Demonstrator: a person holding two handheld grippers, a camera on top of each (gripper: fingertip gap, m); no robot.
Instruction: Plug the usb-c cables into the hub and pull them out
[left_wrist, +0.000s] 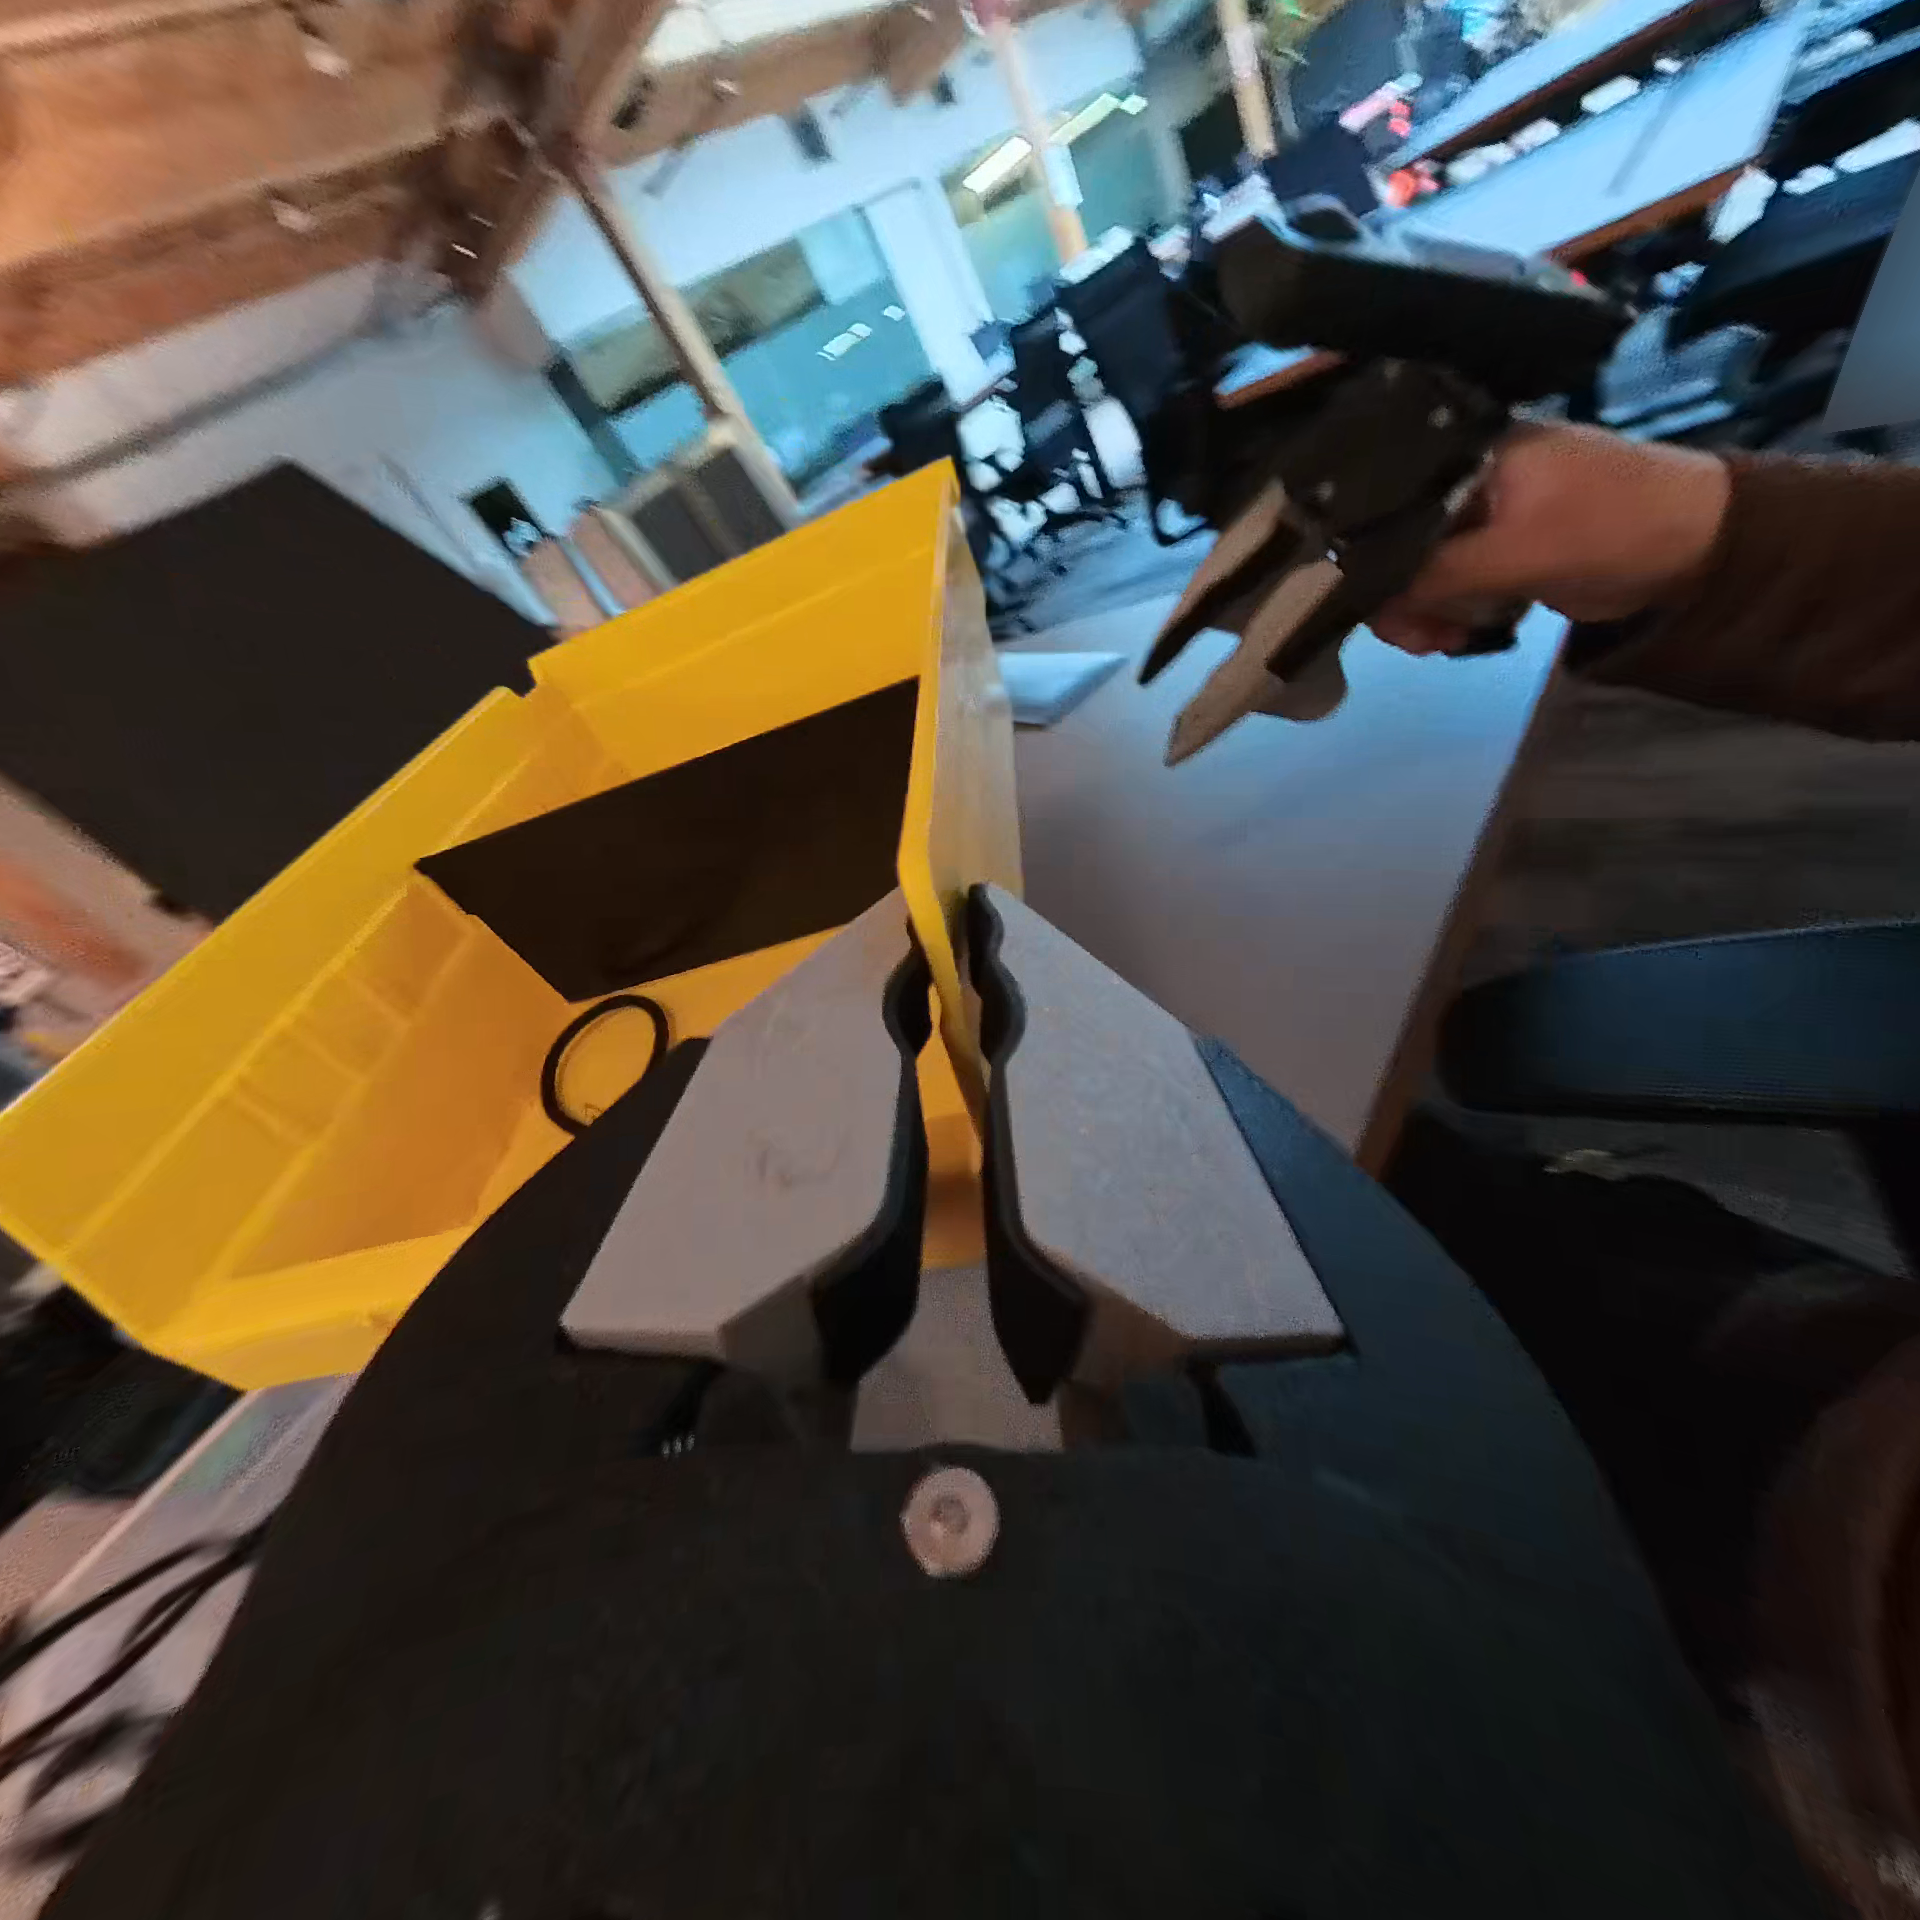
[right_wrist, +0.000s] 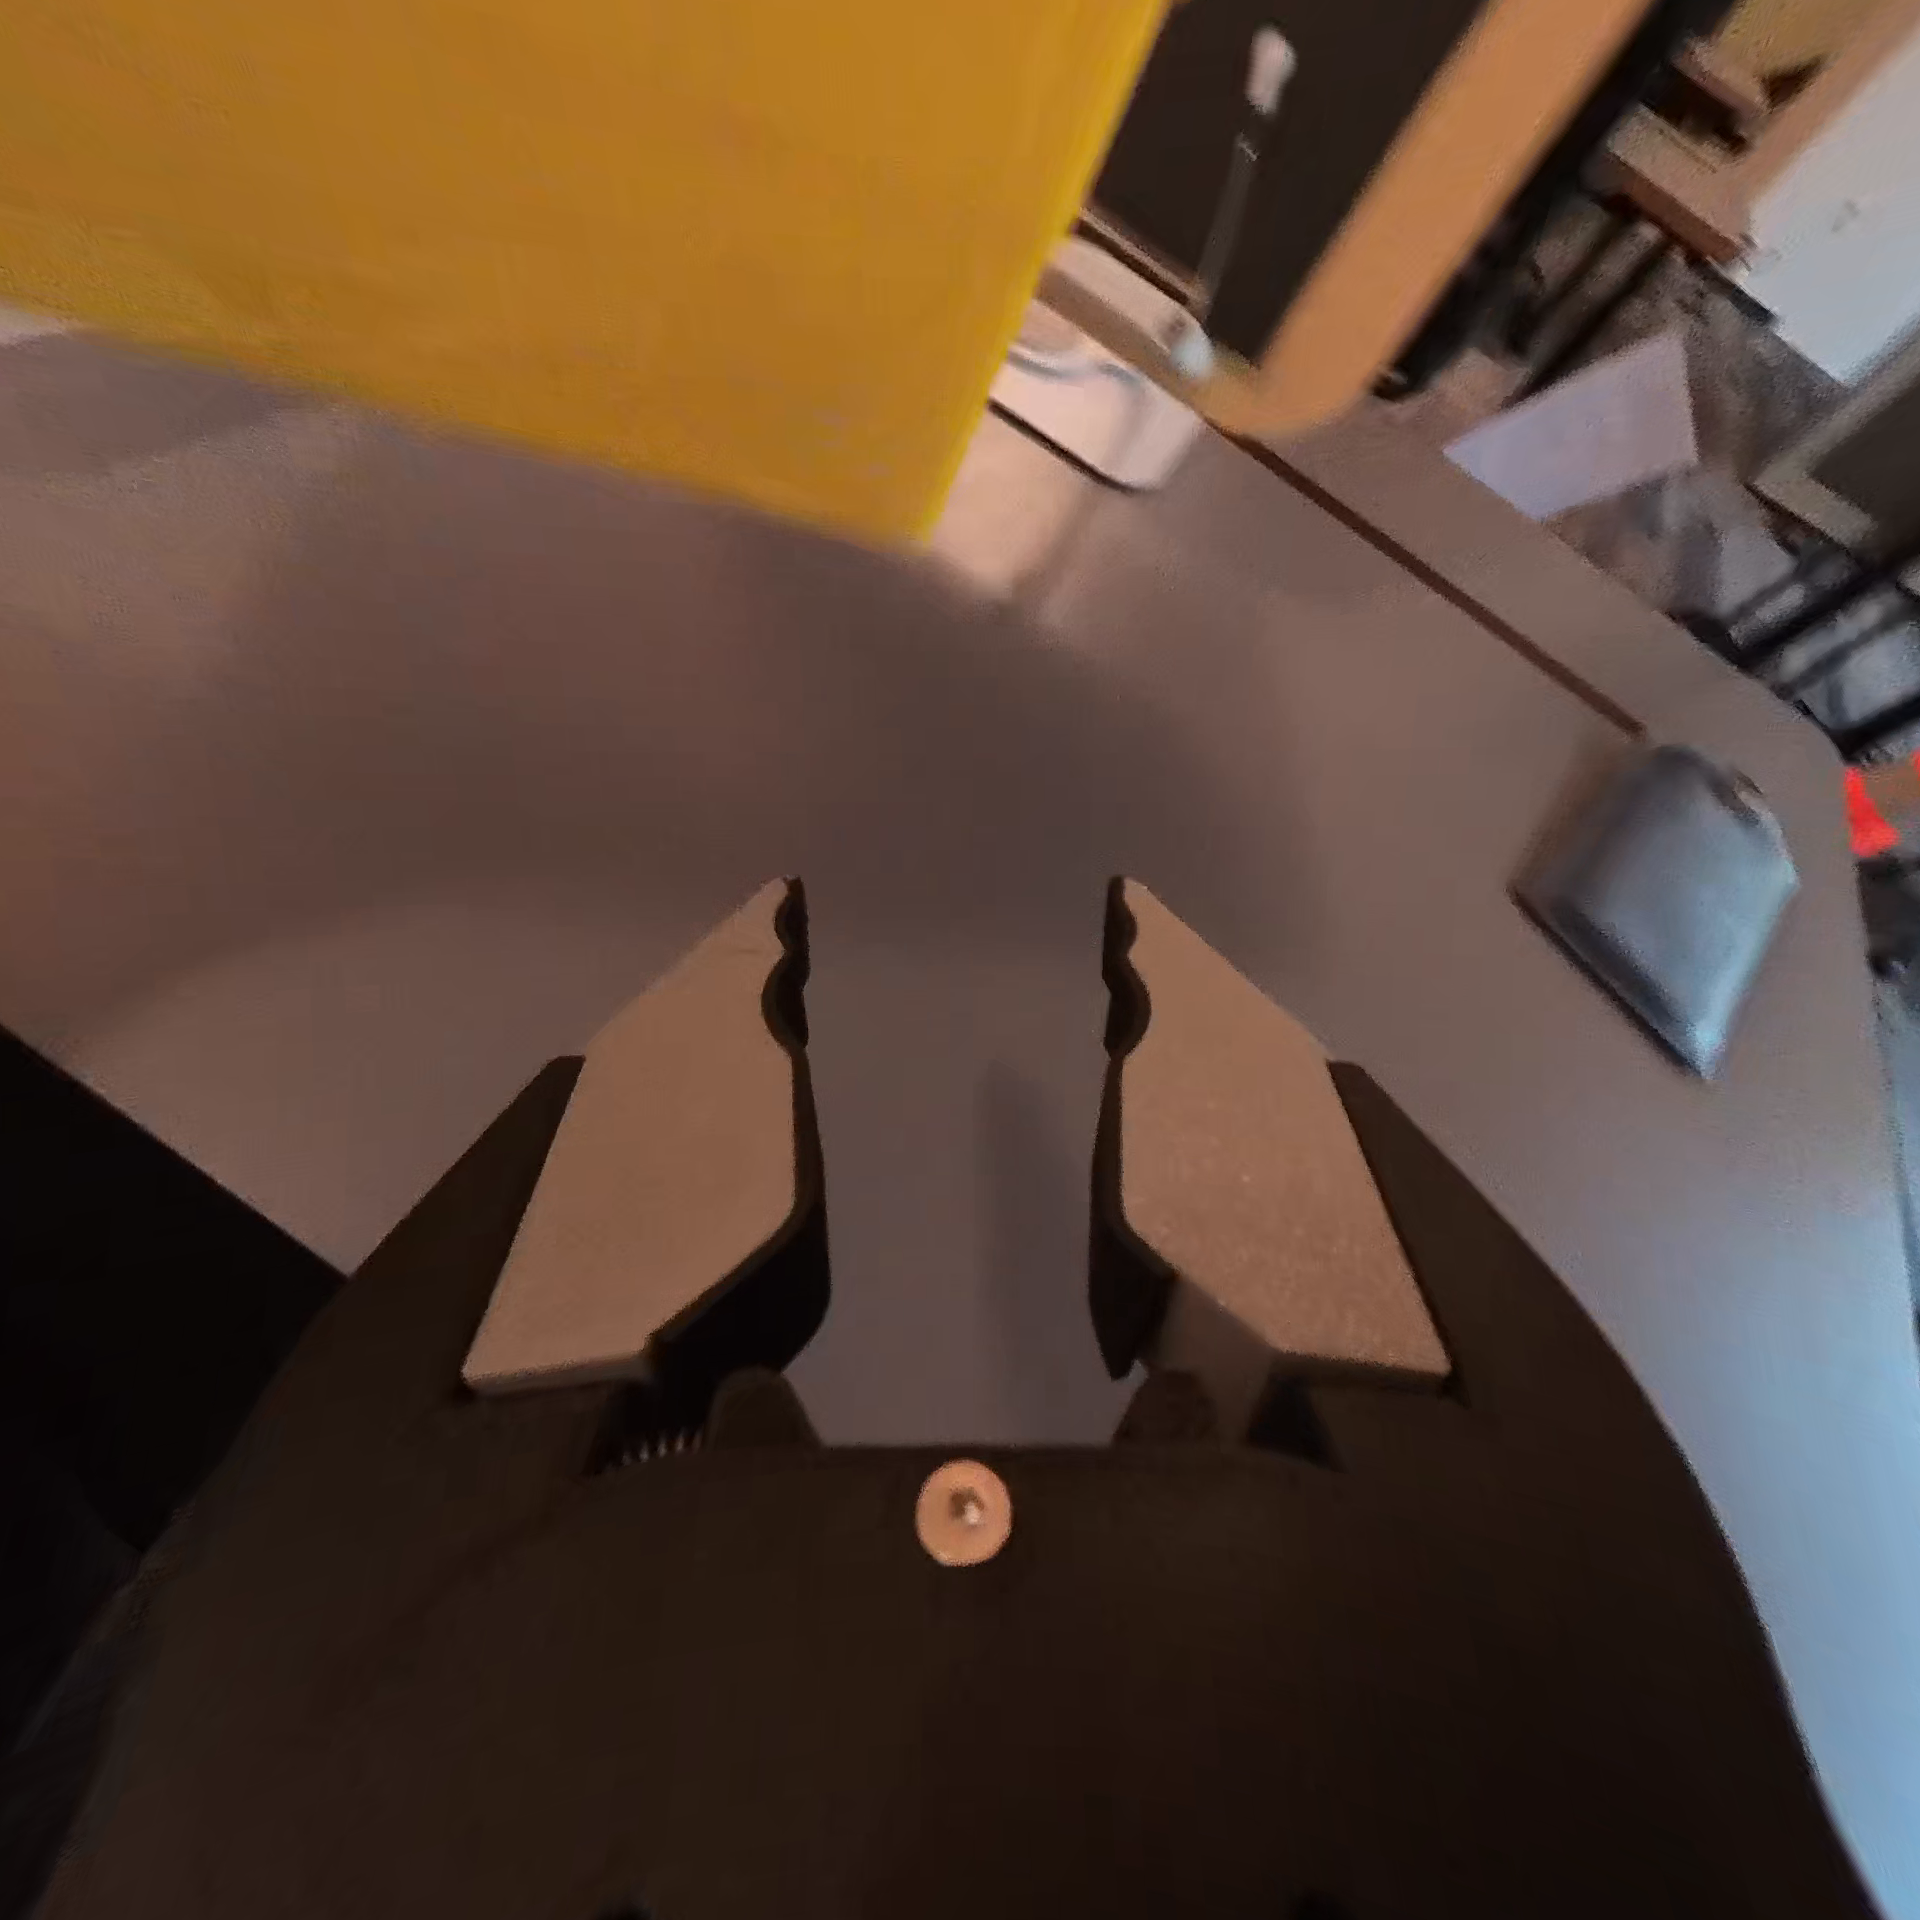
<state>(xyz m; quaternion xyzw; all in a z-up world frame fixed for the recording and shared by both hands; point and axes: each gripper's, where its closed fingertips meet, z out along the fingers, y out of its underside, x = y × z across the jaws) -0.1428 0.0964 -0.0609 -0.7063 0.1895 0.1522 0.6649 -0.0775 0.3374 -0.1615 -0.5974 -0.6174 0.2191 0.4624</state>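
The left gripper (left_wrist: 948, 914) pinches the side wall of a yellow bin (left_wrist: 312, 1122) and holds it up off the table (left_wrist: 1247, 883). Its two fingers are close together with only the thin yellow wall between them. The bin is tilted, so its open top faces the left wrist camera. Inside it lies a flat black sheet (left_wrist: 686, 842) against the back wall. A black ring (left_wrist: 606, 1060) that looks like a loop of cable sits near the sheet, low in the bin and partly hidden by the gripper. It is too small to tell if it is one of the usb-c cables.

The right gripper (right_wrist: 954, 899) is empty. Its fingers stand wide apart over the bare grey table (right_wrist: 416, 727). In the left wrist view it (left_wrist: 1231, 675) shows farther off, held by a hand (left_wrist: 1538, 540) in a brown sleeve, and it points down at the table.

In the right wrist view the yellow bin (right_wrist: 520, 208) fills the top left and looks blurry. A small grey flat box (right_wrist: 1662, 894) lies on the table near the right edge. It may be the hub, but the picture is too blurry to be sure.
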